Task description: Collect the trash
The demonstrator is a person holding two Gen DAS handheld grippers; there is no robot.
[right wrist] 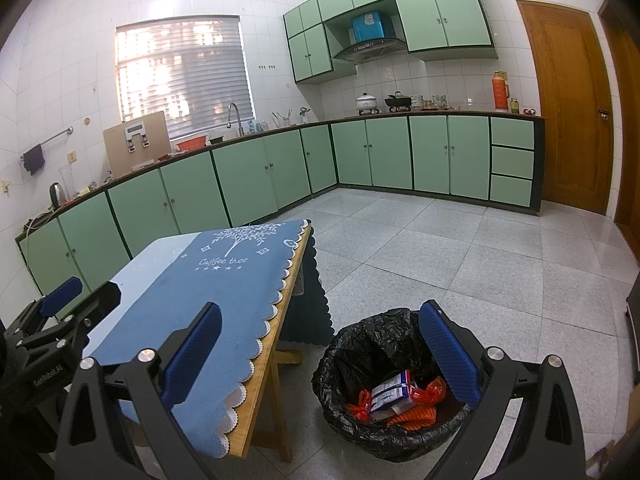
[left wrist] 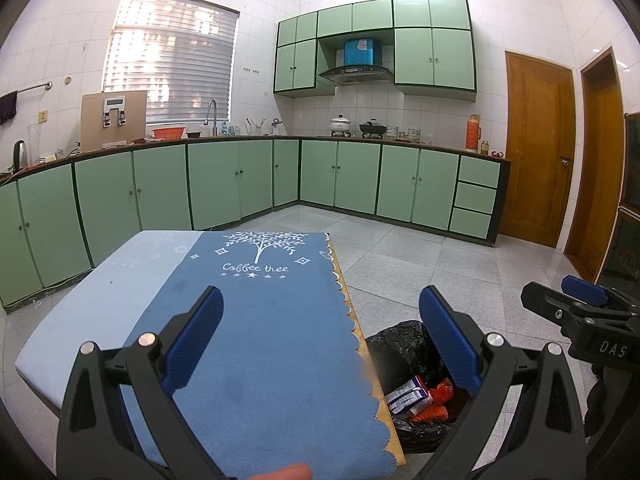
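Blue cloth (left wrist: 260,320) printed "Coffee tree" is seen spread over the wooden worktop (right wrist: 276,344), and nothing else can be made out lying on it. Beside the worktop's near corner, on the tiled floor (right wrist: 460,248), a bin lined with a black bag (right wrist: 352,352) is standing. Inside it the trash is gathered: a white and blue packet (right wrist: 390,394) is lying on top of orange wrappers (right wrist: 416,414).

The left claw (left wrist: 320,344) is held above the worktop's edge with its blue pads (left wrist: 196,336) spread wide, and nothing is gripped between them. The right claw (right wrist: 320,352) is held over the gap between worktop and bin, its pads (right wrist: 450,352) likewise spread wide and empty. Each claw is caught at the edge of the other's view. A fingertip (left wrist: 288,472) is glimpsed at the bottom of the left view.
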